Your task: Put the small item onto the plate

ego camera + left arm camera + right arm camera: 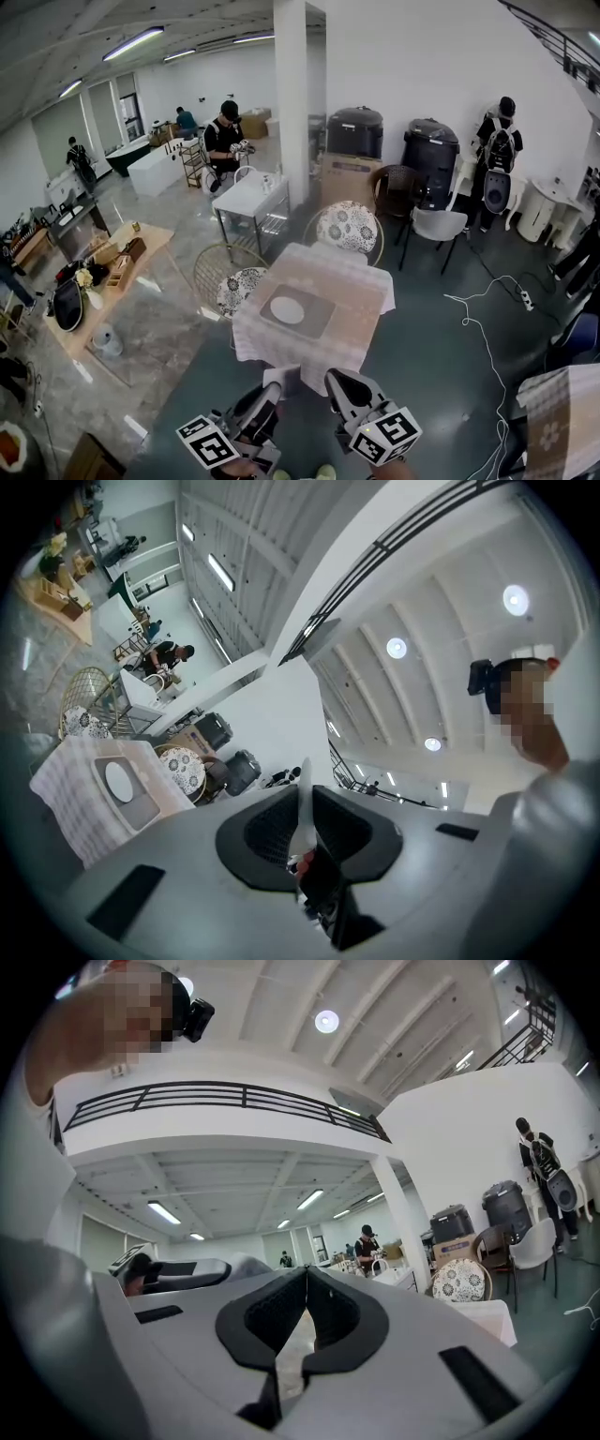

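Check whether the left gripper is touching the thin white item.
Touching. The left gripper view shows the left gripper with its jaws closed on the thin white item, a pad pressed against each side.

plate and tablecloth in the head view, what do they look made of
Plate: white, smooth, even disc, likely glazed ceramic or plastic; too small to tell which. Tablecloth: soft woven fabric, matte, with a pale checked pattern, its edges hanging down in folds.

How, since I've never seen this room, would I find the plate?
From the white pillar mid-room, come nearer to the table under a pale checked cloth. On its grey square mat lies the plate: a plain white disc, unlike the patterned round chair cushions nearby.
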`<state>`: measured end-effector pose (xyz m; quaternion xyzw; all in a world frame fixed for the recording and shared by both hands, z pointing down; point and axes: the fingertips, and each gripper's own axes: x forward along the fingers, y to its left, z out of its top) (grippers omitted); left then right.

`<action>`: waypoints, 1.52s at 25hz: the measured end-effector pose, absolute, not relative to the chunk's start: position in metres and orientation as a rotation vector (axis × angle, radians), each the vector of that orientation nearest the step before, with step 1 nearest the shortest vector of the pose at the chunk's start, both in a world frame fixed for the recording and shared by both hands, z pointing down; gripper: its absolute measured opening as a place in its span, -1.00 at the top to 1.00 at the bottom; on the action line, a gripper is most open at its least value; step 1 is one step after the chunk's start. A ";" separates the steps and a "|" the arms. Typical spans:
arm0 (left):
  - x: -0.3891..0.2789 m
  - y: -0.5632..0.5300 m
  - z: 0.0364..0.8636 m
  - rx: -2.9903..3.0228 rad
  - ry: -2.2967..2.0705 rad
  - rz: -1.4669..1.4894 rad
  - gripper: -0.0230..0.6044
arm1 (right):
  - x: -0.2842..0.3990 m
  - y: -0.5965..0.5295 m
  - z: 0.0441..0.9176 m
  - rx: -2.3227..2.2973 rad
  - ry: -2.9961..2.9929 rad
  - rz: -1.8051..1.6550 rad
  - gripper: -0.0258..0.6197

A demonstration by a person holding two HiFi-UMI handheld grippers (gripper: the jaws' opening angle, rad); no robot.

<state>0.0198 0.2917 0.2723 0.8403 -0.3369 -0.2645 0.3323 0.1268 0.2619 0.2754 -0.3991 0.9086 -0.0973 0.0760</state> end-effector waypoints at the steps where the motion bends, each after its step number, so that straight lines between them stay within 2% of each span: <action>1: 0.022 0.291 0.273 2.193 -0.884 -0.686 0.77 | 0.129 0.262 0.275 -1.193 2.721 -0.293 0.88; 21: 0.041 0.258 0.303 2.145 -0.977 -0.610 0.77 | 0.150 0.231 0.297 -1.133 2.716 -0.330 0.88; 38: -0.036 0.115 0.369 2.080 -0.895 -0.534 0.77 | 0.056 0.096 0.331 -1.272 2.727 -0.359 0.88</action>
